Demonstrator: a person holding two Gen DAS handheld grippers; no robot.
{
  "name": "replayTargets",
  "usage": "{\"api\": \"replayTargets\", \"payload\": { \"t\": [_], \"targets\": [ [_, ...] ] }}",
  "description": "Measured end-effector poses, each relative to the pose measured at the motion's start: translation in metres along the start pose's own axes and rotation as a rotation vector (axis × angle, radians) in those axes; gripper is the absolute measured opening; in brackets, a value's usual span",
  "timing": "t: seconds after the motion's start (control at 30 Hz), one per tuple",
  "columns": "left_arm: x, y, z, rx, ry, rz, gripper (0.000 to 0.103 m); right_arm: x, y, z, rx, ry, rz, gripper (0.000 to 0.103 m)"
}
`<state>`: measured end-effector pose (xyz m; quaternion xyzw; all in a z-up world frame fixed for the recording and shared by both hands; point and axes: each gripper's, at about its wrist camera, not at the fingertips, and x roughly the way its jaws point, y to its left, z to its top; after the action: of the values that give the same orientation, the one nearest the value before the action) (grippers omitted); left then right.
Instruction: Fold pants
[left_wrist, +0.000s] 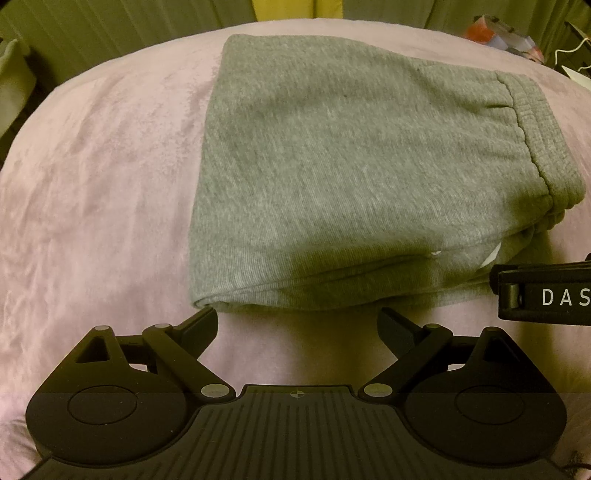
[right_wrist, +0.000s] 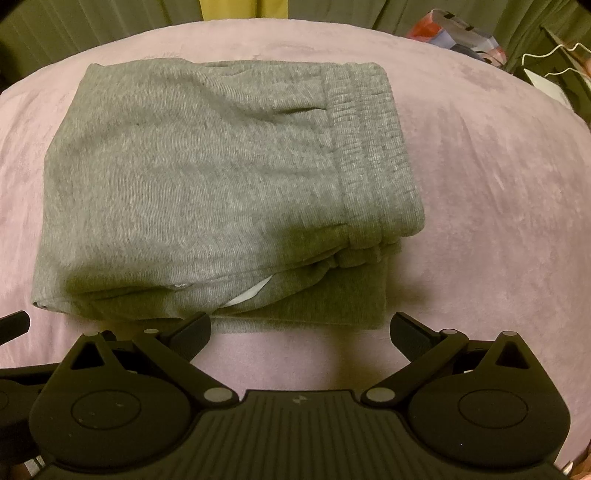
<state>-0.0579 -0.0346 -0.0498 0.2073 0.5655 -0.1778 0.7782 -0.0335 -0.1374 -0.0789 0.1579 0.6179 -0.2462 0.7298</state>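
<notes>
Grey sweatpants (left_wrist: 332, 177) lie folded into a thick rectangular stack on the pink blanket (left_wrist: 92, 184); they also show in the right wrist view (right_wrist: 207, 177). The ribbed waistband (right_wrist: 362, 140) lies on top at the right, and a white drawstring (right_wrist: 247, 293) peeks out of the near edge. My left gripper (left_wrist: 297, 326) is open and empty, just short of the stack's near left corner. My right gripper (right_wrist: 301, 330) is open and empty, just short of the stack's near edge. The right gripper also shows at the right edge of the left wrist view (left_wrist: 543, 295).
The pink blanket (right_wrist: 480, 221) covers a rounded bed surface. Green curtains (left_wrist: 110, 29) hang behind it. Colourful boxes (right_wrist: 458, 37) and a white cable (right_wrist: 554, 59) sit at the far right beyond the bed edge.
</notes>
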Motion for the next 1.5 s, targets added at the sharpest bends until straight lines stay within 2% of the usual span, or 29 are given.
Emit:
{"api": "replayTargets", "payload": {
  "t": [1.5],
  "targets": [
    [0.0022,-0.0003,-0.0002,-0.002,0.017,-0.002,0.097,0.0021,0.0013,0.0012,-0.003,0.017,-0.001,0.103]
  ]
}}
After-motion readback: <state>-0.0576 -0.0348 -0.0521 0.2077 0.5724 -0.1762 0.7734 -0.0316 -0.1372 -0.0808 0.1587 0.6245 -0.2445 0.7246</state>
